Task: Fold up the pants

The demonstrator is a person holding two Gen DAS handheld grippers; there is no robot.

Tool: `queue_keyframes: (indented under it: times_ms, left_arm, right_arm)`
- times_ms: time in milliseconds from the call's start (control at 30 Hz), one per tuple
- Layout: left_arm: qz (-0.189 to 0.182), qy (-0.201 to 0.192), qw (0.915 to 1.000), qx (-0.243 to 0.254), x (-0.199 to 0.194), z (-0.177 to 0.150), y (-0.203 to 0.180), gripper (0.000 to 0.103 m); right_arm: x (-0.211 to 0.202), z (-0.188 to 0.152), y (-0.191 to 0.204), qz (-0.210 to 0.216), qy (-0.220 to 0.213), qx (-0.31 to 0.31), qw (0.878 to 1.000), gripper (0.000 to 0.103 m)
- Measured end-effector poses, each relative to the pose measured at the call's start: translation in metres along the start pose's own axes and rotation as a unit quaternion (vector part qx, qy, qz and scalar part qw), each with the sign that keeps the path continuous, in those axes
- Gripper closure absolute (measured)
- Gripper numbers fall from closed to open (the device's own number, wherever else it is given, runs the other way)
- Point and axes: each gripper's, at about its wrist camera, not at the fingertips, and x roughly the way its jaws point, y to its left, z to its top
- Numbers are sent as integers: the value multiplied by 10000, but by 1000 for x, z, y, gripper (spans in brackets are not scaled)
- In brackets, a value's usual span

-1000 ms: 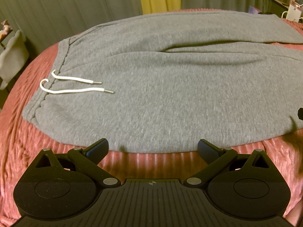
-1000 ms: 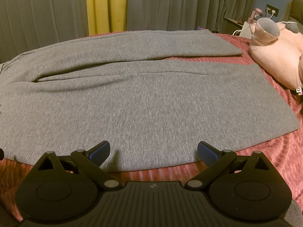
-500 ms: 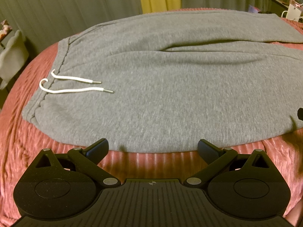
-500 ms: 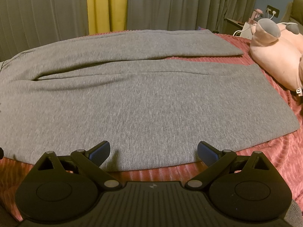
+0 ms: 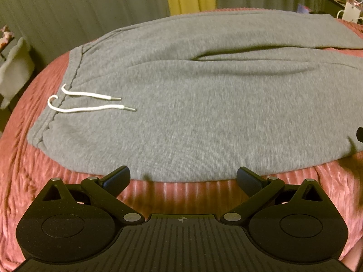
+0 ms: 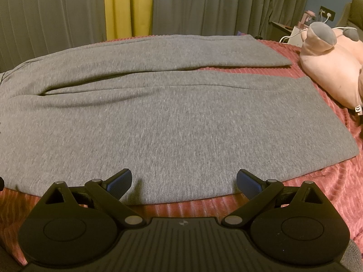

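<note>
Pants: I see the grey pants [image 5: 204, 104] spread flat across the pink ribbed bedspread [image 5: 27, 176], both legs running side by side toward the plush pillow [image 6: 329, 68].
Waistband: my left view has the waistband [image 5: 54, 113] at the pants' left end, with two white drawstring ends [image 5: 90, 102] lying on the cloth just inside it.
Leg hems: in my right view the near leg's hem [image 6: 335, 122] ends close to the plush pillow; the far leg's hem [image 6: 272, 52] lies behind it.
Left gripper: my left gripper [image 5: 183, 178] sits at the pants' near edge, tongs spread wide, nothing between them, tips at the edge of the cloth.
Right gripper: my right gripper [image 6: 184, 181] is also spread wide and empty, its blue-padded tips over the near leg's edge.
Backdrop: grey curtains [image 6: 215, 6] with a yellow strip [image 6: 127, 6] hang beyond the pants.
</note>
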Motion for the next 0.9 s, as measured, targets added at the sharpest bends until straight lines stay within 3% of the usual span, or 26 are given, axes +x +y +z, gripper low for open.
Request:
queue_keyframes:
  times_ms: [767, 900]
  left_arm:
    - [-88, 323, 9994, 36, 8, 4, 0, 0]
    - [-44, 550, 9985, -17, 10, 9, 1, 0]
  right_arm:
    - [14, 4, 2, 7, 290, -66, 9996, 4]
    - [22, 8, 2, 106, 473, -54, 9988, 4]
